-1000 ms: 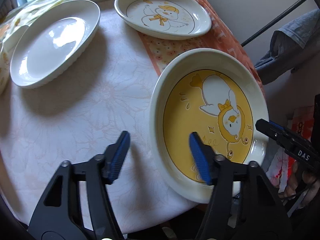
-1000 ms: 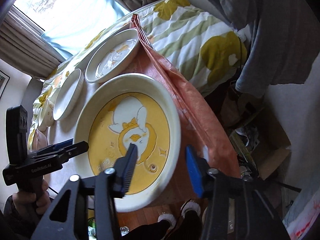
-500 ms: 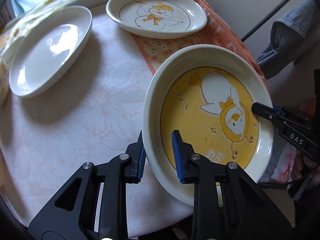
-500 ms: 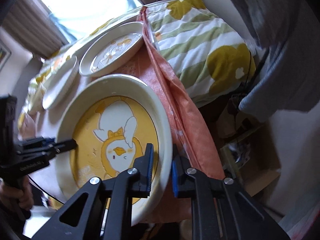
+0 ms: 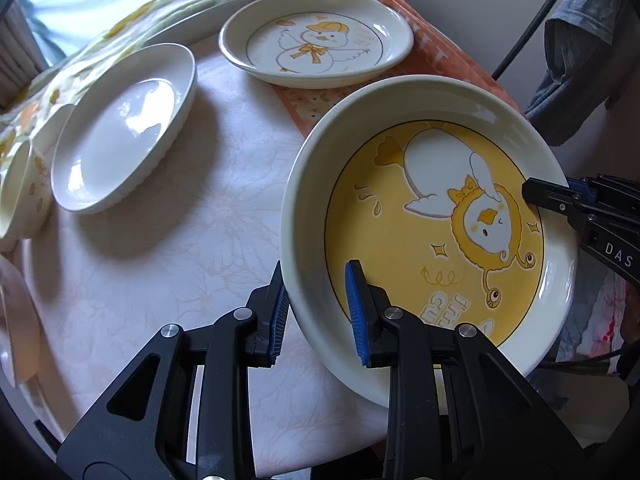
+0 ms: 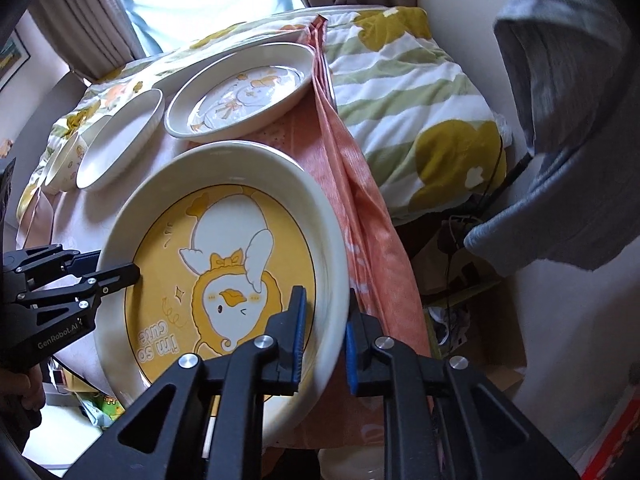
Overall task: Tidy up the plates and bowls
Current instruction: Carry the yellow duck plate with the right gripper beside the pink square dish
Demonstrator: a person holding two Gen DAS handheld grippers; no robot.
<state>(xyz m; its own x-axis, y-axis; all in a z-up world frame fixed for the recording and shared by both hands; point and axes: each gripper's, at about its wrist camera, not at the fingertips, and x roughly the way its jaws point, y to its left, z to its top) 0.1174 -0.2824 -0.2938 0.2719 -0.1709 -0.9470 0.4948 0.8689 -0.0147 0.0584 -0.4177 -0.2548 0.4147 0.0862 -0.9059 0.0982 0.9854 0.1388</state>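
Note:
A large cream plate with a yellow centre and a duck drawing (image 5: 420,216) (image 6: 224,264) lies at the near edge of the round table. My left gripper (image 5: 318,312) is shut on its left rim, one blue pad inside and one outside. My right gripper (image 6: 324,332) is shut on the opposite rim in the same way. Each gripper shows in the other's view: the right gripper (image 5: 560,200) at the plate's right edge, the left gripper (image 6: 100,276) at its left edge. Whether the plate still touches the cloth I cannot tell.
On the white tablecloth (image 5: 180,260) sit a white duck plate (image 5: 316,44), a plain white plate (image 5: 120,132) and a small patterned bowl (image 5: 24,188). An orange cloth (image 6: 360,208) hangs off the table's right side. A quilted bed (image 6: 420,112) and a grey garment (image 6: 560,120) lie beyond.
Both grippers stood open around the yellow plate's rims a second ago; both have closed on them. The right wrist view has rolled, and the left has turned a little.

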